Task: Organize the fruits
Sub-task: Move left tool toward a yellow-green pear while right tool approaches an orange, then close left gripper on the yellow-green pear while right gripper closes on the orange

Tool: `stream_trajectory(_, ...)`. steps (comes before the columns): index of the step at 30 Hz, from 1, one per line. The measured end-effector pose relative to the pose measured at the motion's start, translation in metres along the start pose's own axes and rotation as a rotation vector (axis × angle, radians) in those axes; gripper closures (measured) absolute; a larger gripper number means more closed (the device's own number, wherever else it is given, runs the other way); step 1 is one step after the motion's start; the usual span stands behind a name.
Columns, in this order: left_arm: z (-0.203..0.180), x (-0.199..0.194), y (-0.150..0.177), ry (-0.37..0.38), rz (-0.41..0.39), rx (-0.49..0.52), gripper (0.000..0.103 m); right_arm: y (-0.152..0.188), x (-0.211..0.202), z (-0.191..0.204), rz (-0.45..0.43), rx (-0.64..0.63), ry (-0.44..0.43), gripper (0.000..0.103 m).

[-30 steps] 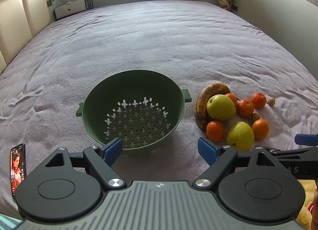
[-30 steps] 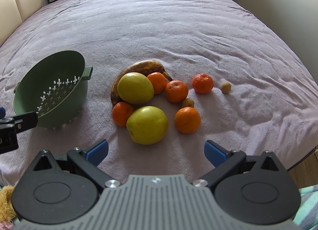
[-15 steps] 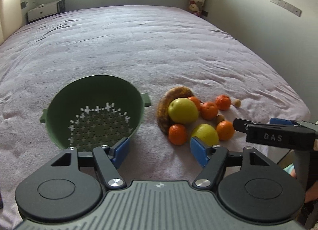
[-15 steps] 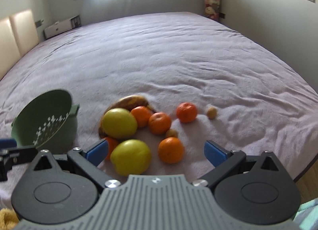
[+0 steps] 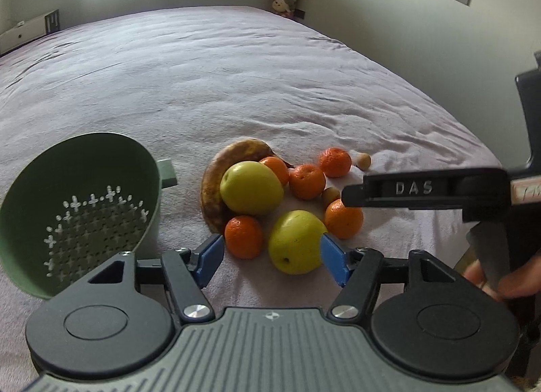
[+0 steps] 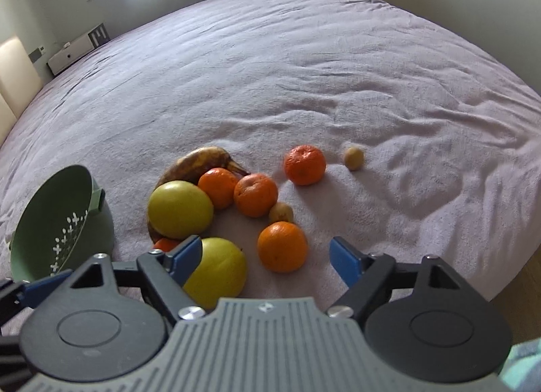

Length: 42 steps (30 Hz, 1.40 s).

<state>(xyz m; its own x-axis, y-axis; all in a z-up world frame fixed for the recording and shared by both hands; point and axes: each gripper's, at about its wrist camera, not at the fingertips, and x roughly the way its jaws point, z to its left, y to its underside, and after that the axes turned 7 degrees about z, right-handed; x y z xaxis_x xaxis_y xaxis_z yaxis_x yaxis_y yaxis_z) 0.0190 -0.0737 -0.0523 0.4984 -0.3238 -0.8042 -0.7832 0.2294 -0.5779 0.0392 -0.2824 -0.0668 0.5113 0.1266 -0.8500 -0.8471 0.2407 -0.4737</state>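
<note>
- Left tool (image 5: 272, 258): its blue pads stand spread and pinch nothing. The near green apple (image 5: 296, 241) and a mandarin (image 5: 243, 236) show in the gap beyond the tips, and the right pad overlaps that apple's edge in the left wrist view; whether it touches cannot be told.
- Right tool (image 6: 265, 258): its jaws are closing but are set wide and pinch nothing. An orange mandarin (image 6: 282, 246) lies on the bed between and just past the pads, clear of both.
- The right tool's finger, marked "DAS" (image 5: 414, 188), reaches in from the right of the left wrist view, above the fruit; a hand (image 5: 500, 278) grips its handle.
- Fruit lies in a loose cluster on the mauve bed (image 6: 304, 70), near its front edge: a brown-spotted banana (image 6: 196, 163) curved behind a second green apple (image 6: 181, 209), with several mandarins around them.
- Two small tan round fruits: one (image 6: 281, 212) sits among the mandarins, the other (image 6: 354, 157) lies apart toward the bed's right edge.
- A green colander (image 5: 81, 202) stands tilted on the bed beside the cluster, toward the left edge, nothing in it.
</note>
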Motion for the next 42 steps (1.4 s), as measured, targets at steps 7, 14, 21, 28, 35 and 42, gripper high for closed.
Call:
stream_trajectory(7, -0.012, 0.026, 0.003, 0.024, 0.008, 0.043, 0.020, 0.000, 0.018, -0.010, 0.058, 0.046, 0.048, 0.018)
stream_trajectory(14, -0.013, 0.044, 0.001, 0.030, 0.023, 0.026, 0.016, -0.002, 0.024, -0.008, 0.036, 0.028, 0.039, 0.029)
stream_trajectory(21, -0.012, 0.059, -0.001, 0.055, 0.041, 0.003, 0.016, -0.009, 0.040, -0.012, 0.086, 0.079, 0.024, 0.035)
stream_trajectory(28, -0.014, 0.072, -0.003, 0.069, 0.056, 0.000, 0.018, -0.011, 0.055, -0.011, 0.112, 0.093, 0.018, 0.038)
stream_trajectory(35, -0.017, 0.079, -0.004, 0.074, 0.063, 0.011, 0.018, -0.011, 0.064, -0.011, 0.133, 0.096, 0.002, 0.044)
stream_trajectory(42, -0.017, 0.082, -0.004, 0.081, 0.065, 0.013, 0.016, -0.009, 0.074, -0.016, 0.167, 0.127, -0.003, 0.055)
